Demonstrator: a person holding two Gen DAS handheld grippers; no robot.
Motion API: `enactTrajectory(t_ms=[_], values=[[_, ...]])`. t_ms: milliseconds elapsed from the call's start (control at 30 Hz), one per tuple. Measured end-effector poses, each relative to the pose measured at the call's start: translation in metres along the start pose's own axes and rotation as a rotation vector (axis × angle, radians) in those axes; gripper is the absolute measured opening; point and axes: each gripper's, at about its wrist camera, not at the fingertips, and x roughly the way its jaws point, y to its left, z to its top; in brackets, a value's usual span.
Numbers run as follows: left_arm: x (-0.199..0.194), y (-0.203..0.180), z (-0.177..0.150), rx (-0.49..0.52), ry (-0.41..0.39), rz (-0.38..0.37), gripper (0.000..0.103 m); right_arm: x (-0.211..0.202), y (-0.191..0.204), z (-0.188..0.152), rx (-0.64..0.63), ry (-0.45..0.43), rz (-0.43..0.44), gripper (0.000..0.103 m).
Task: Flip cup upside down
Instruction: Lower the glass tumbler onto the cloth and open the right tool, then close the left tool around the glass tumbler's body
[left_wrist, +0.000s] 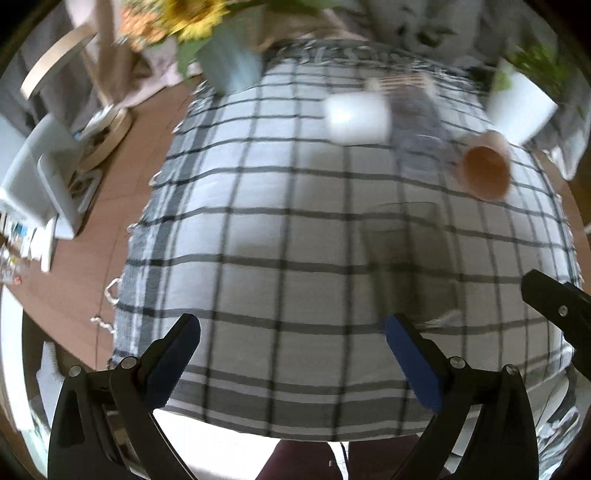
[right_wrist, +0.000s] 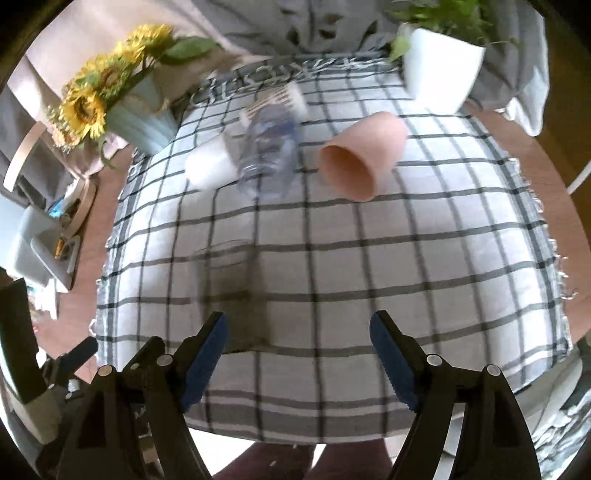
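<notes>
Task barely begun, by look of it. Pink cup (right_wrist: 360, 160) lies on side on checked tablecloth (right_wrist: 424, 258), mouth toward camera, far side of table, beside clear bottle (right_wrist: 267, 155) and white cup (right_wrist: 210, 166). Grasp and flip still to do. Left tongs (left_wrist: 291, 332) wide open, empty, touching nothing. Right tongs (right_wrist: 297, 330) likewise wide open, empty, well short of cup.

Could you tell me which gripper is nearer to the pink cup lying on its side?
Right, as far as the views show. The right gripper faces the pink cup nearly straight ahead; from the left gripper, the cup sits far off to its right.
</notes>
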Motion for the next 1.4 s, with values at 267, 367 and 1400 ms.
enactTrajectory(t_ms=[267,367,1400], values=[[0.008,-0.048,-0.006,0.042,0.0,-0.068,0.103,0.003,-0.045,-0.006,0.016,0.045,-0.039,0.079],[0.014,-0.059,-0.009,0.044,0.0,-0.076,0.102,0.008,-0.06,-0.006,0.011,0.065,-0.052,0.079],[0.042,-0.077,-0.008,0.006,-0.038,-0.051,0.067,0.042,-0.087,0.002,-0.065,0.127,-0.054,0.079]])
